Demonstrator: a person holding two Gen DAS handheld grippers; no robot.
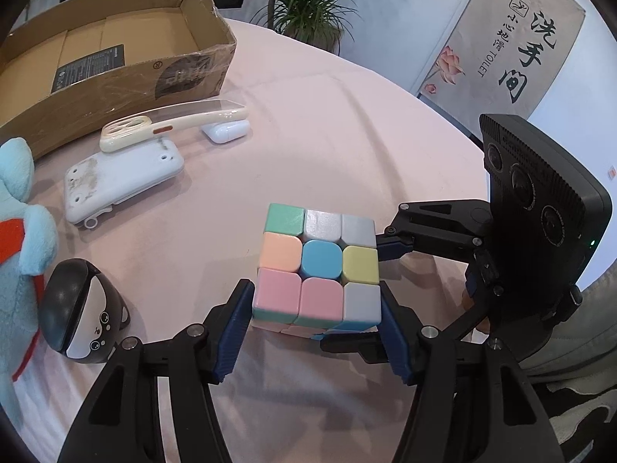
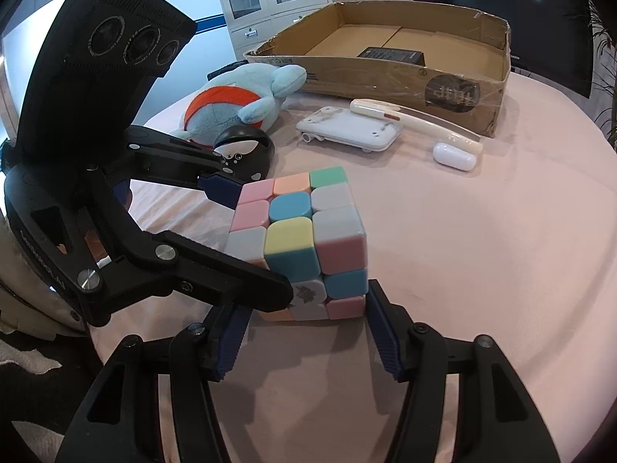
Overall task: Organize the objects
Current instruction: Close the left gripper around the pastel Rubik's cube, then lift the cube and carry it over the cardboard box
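Between the ribbed, matt blue pads (image 1: 231, 337), a smooth, satin plastic cube (image 1: 318, 266); beyond the fingertips, creased taped cardboard box (image 1: 127, 85), fuzzy plush (image 2: 246, 104), seemingly cloth-covered table (image 2: 462, 250)
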